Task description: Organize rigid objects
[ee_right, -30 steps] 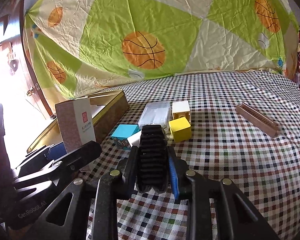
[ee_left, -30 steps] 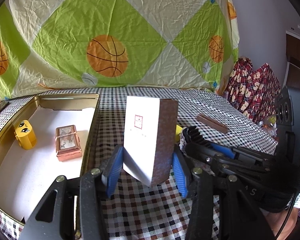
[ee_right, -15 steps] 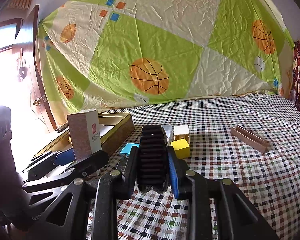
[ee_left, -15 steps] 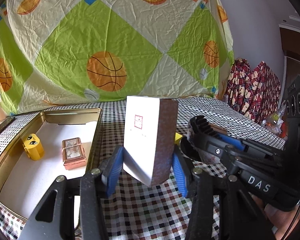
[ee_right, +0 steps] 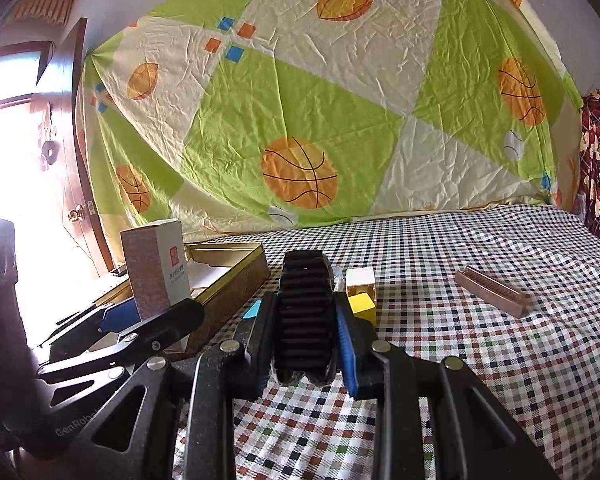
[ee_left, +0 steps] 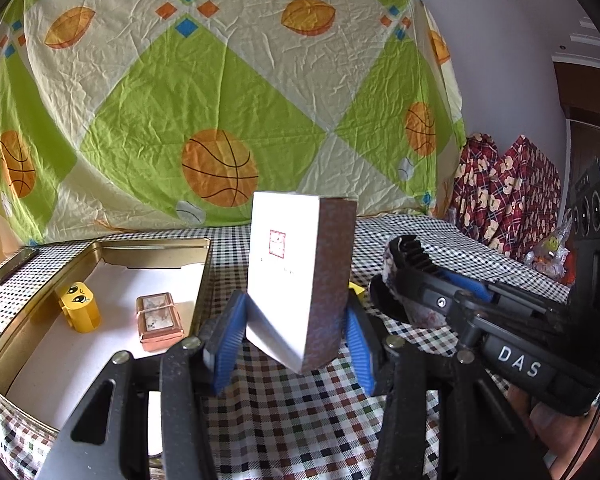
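Left gripper (ee_left: 296,336): my jaws are closed on a white and brown box (ee_left: 300,280), held upright above the checked cloth (ee_left: 300,420), just right of the gold tin (ee_left: 156,246).
Right gripper (ee_right: 306,344): my jaws are clamped on a black ribbed object (ee_right: 305,312).
Tin contents: a yellow block with a face (ee_left: 79,307) and a small copper case (ee_left: 159,321), close together.
Left on the cloth: yellow cube (ee_right: 363,306), white cube (ee_right: 360,278), brown bar (ee_right: 490,290).
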A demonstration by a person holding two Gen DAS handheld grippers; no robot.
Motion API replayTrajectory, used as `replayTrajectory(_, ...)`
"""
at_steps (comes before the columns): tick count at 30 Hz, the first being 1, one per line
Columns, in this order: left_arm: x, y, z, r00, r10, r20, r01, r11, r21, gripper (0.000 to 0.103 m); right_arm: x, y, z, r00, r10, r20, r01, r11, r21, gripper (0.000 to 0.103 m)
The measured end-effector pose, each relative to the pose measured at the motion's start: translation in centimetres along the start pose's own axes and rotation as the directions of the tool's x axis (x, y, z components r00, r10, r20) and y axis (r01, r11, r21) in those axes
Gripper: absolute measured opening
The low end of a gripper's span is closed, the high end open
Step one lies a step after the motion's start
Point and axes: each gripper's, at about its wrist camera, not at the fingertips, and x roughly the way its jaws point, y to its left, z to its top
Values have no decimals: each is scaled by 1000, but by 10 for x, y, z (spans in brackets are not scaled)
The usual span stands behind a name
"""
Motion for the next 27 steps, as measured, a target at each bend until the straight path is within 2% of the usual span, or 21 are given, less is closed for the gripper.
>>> replayTrajectory(11, -5, 4, 1, 1000, -19, 25, 19, 1000, -12, 47, -2, -1, -1, 1000, -1, 11, 1, 1000, 0, 30)
replayTrajectory(21, -20, 14, -2, 997, 4, 80, -2, 1000, -26, 47, -10, 2, -2, 998, -10, 62, 11, 1000, -12, 30)
replayTrajectory(27, -23, 23, -3, 996, 22, 85, -19, 999, -43, 47, -14, 4, -2, 996, -17, 83, 18, 1000, -17, 30)
